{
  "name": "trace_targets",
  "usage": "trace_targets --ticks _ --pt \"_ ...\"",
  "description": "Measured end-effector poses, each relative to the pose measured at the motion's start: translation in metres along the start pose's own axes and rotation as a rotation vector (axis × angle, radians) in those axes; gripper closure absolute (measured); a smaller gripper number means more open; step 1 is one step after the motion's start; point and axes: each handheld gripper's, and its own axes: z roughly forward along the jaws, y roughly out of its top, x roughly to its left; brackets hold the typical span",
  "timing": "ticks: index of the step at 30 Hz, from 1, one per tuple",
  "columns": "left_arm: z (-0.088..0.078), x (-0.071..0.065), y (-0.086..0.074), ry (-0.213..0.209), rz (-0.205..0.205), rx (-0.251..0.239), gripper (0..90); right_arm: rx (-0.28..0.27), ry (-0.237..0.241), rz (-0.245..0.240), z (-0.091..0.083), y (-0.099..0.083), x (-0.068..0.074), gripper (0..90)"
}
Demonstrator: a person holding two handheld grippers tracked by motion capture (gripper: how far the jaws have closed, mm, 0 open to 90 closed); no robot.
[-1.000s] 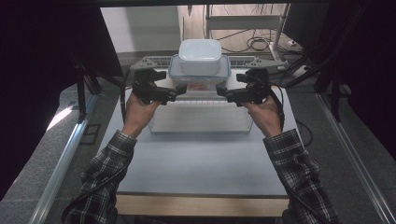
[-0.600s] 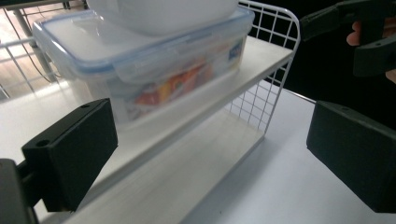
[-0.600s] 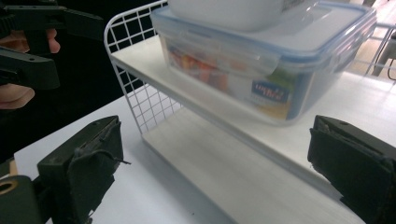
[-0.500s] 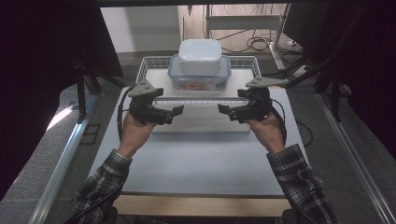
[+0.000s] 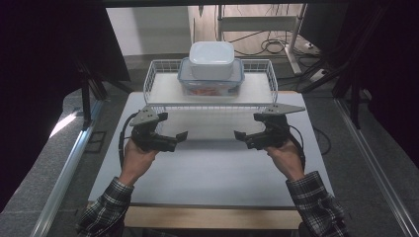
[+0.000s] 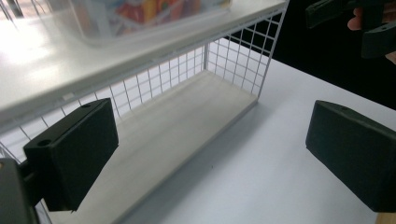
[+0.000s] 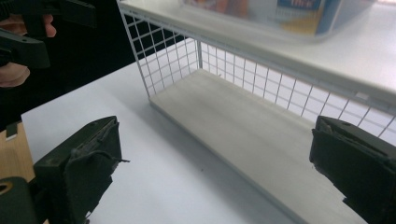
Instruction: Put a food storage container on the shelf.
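Observation:
A white wire rack (image 5: 157,79) stands at the back of the white table (image 5: 207,173). On its top shelf sits a clear blue-rimmed container (image 5: 211,83) with colourful contents, and a white tub (image 5: 211,59) rests on top of it. My left gripper (image 5: 178,138) and right gripper (image 5: 241,137) hover over the table in front of the rack, facing each other, both open and empty. In the left gripper view my left gripper (image 6: 210,158) points at the rack's lower shelf (image 6: 187,121). The right gripper (image 7: 215,172) frames that lower shelf (image 7: 243,116) from the other side.
The rack's wire end wall (image 6: 243,56) and top shelf (image 7: 299,51) lie just ahead of both grippers. Bare table surface stretches between the hands and the wooden front edge (image 5: 212,217). Metal rails (image 5: 64,182) and cables (image 5: 276,47) lie on the floor around the table.
Both grippers have drawn back from the sides of the container on the rack, toward the person and lower over the table. The containers have not moved.

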Motion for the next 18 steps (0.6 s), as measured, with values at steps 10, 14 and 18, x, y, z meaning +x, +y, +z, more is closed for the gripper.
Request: trace_targets --ticks 10,14,18 --pt "-0.006 -0.004 -0.039 0.004 -0.027 -0.005 1.7 0.022 -0.002 0.021 -0.004 -0.038 0.001 1.6" --pt "-0.007 -0.006 -0.054 0.013 -0.03 0.003 1.6 0.028 -0.008 0.027 -0.006 -0.052 0.002 1.4" --pt "-0.008 -0.009 -0.069 0.02 -0.038 0.013 1.5 0.045 -0.025 0.025 -0.008 -0.064 0.003 1.7"
